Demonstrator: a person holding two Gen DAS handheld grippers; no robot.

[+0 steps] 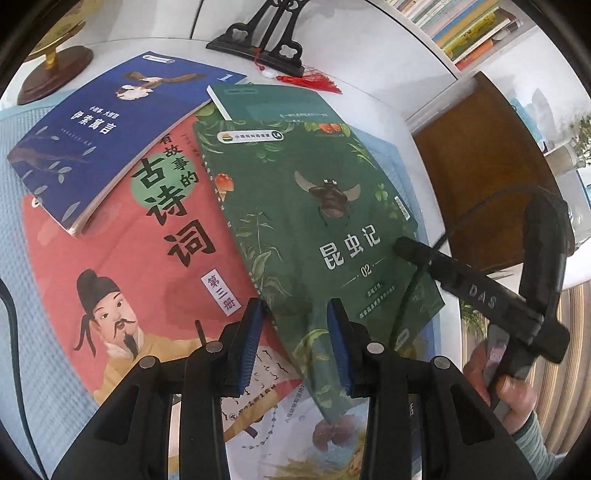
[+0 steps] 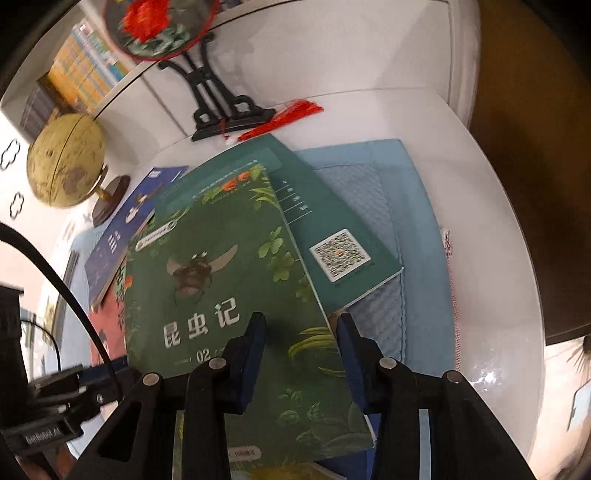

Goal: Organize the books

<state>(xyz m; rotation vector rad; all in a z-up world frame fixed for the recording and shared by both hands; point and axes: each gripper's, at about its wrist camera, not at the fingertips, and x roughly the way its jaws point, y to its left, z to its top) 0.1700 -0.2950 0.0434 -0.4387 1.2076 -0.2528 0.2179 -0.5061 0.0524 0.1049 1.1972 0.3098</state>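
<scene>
A green insect book (image 1: 325,206) (image 2: 221,277) lies on top of a loose pile. It overlaps a red poetry book (image 1: 147,258) and a teal book (image 1: 266,103) (image 2: 340,240). A blue book (image 1: 96,136) (image 2: 118,236) rests on the red one at the far left. My left gripper (image 1: 294,314) is open, its blue pads on either side of the green book's left edge without pressing. My right gripper (image 2: 302,325) is open over the book's right edge, one finger above the cover and one beyond the edge. In the left wrist view a hand holds it, and its finger (image 1: 443,266) reaches that edge.
The pile sits on a blue mat (image 2: 417,221) on a white round table (image 2: 491,258). A globe (image 2: 62,158) and a black fan stand (image 2: 221,110) with a red tassel stand behind. A bookshelf (image 1: 472,29) is at the back, with brown wood (image 1: 480,166) to the right. An illustrated book (image 1: 280,424) lies beneath.
</scene>
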